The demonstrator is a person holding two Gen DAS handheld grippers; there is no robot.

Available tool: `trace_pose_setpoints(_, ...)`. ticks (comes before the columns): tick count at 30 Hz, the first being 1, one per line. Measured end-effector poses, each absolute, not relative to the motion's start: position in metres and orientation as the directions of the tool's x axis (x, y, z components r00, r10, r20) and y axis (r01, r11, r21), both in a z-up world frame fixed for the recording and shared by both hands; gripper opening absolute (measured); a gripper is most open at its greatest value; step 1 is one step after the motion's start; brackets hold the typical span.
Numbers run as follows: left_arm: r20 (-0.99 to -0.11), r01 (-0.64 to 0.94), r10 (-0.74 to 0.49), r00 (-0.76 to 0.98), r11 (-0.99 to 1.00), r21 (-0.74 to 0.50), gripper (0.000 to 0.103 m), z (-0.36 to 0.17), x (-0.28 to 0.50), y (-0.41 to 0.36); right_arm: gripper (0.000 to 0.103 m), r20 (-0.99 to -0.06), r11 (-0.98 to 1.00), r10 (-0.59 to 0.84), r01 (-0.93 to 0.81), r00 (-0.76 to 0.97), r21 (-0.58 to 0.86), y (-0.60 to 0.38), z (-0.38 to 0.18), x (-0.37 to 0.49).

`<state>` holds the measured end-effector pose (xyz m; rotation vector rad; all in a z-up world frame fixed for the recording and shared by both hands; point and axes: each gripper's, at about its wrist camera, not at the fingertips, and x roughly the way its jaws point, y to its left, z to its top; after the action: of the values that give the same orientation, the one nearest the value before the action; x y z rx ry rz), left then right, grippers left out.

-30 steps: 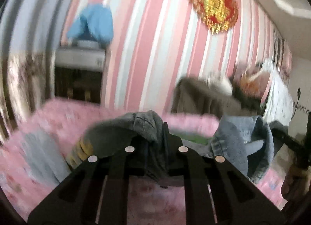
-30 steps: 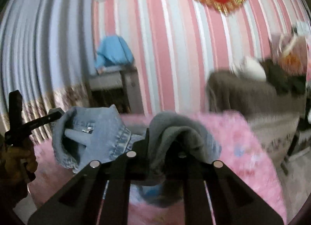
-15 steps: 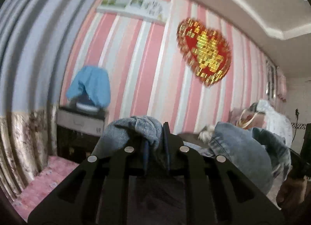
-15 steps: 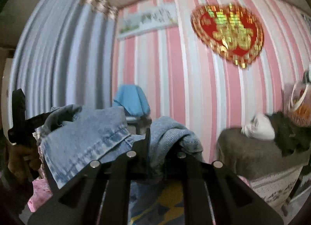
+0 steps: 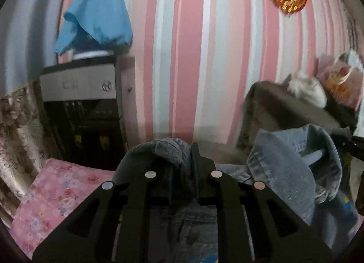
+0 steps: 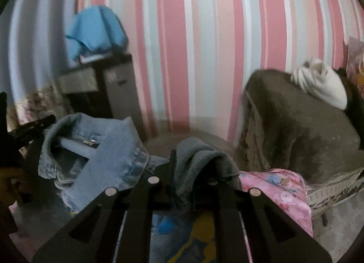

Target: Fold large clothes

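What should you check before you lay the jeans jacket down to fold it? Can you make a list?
1. Left gripper pinching the denim jacket: ok, cloth bunched between its fingers.
2. Right gripper pinching the jacket's grey cuff: ok, shut on it.
3. Jacket spread flat between the grippers: not ok, the collar sags in folds.
4. Pink bedspread under the jacket: ok, showing on both sides.
5. Room on the bed for the whole jacket: cannot tell, the grippers hide it.
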<state>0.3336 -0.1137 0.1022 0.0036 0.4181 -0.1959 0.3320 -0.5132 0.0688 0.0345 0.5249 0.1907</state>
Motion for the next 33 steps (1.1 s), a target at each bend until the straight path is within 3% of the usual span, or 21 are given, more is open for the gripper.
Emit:
trace_pose_setpoints(2,-0.459,0.179,-0.174,0.871,0.983,-0.033,0.023,0.086,0.364,-0.116,0.014,-0.583,0.985,0.174,-0.148,0.794,0.092,-0.513,0.049,0.367)
trace_pose_setpoints(4,-0.541,0.175,-0.180,0.821,0.983,-0.063,0.027,0.068,0.387,-0.114,0.055,-0.661,0.990,0.140,-0.109,0.737,0.088,-0.515,0.028,0.387)
trace_pose_setpoints(5,-0.568,0.179,-0.191,0.800,0.981,-0.079,0.036,0.060,0.393,-0.113,0.083,-0.654,0.993,0.118,-0.093,0.747,0.073,-0.514,0.025,0.382)
trace_pose_setpoints(6,-0.596,0.202,-0.217,0.773,0.975,-0.093,0.049,0.052,0.395,-0.112,0.089,-0.640,0.993,0.114,-0.090,0.760,0.070,-0.517,0.024,0.373)
trace_pose_setpoints(7,-0.615,0.210,-0.209,0.760,0.975,-0.073,0.059,0.043,0.392,-0.112,0.089,-0.641,0.994,0.113,-0.089,0.759,0.070,-0.518,0.023,0.366)
trace_pose_setpoints(8,-0.611,0.199,-0.178,0.771,0.979,-0.033,0.085,0.038,0.385,-0.113,0.089,-0.643,0.994,0.111,-0.084,0.758,0.073,-0.521,0.023,0.355)
trace_pose_setpoints(9,-0.593,0.195,-0.149,0.791,0.981,0.014,0.100,0.035,0.373,-0.112,0.089,-0.641,0.994,0.112,-0.078,0.759,0.082,-0.524,0.026,0.344)
trace_pose_setpoints(18,-0.548,0.207,-0.191,0.814,0.978,-0.033,0.100,0.049,0.243,-0.072,0.089,-0.598,0.966,0.206,-0.063,0.775,0.252,-0.508,0.021,0.148)
trace_pose_setpoints(25,-0.522,0.141,-0.203,0.828,0.978,-0.156,0.100,0.017,0.142,-0.054,0.089,-0.625,0.945,0.296,-0.125,0.722,0.304,-0.455,-0.021,0.111)
trace_pose_setpoints(28,-0.544,0.151,-0.208,0.813,0.977,-0.148,0.100,-0.002,0.128,-0.060,0.087,-0.636,0.946,0.304,-0.145,0.709,0.290,-0.443,-0.034,0.111)
trace_pose_setpoints(31,-0.548,0.178,-0.221,0.807,0.975,-0.131,0.100,-0.014,0.116,-0.066,0.066,-0.629,0.950,0.295,-0.152,0.719,0.272,-0.442,-0.038,0.110)
trace_pose_setpoints(33,-0.549,0.189,-0.223,0.805,0.975,-0.119,0.100,-0.018,0.109,-0.069,0.024,-0.614,0.952,0.287,-0.149,0.735,0.267,-0.448,-0.036,0.105)
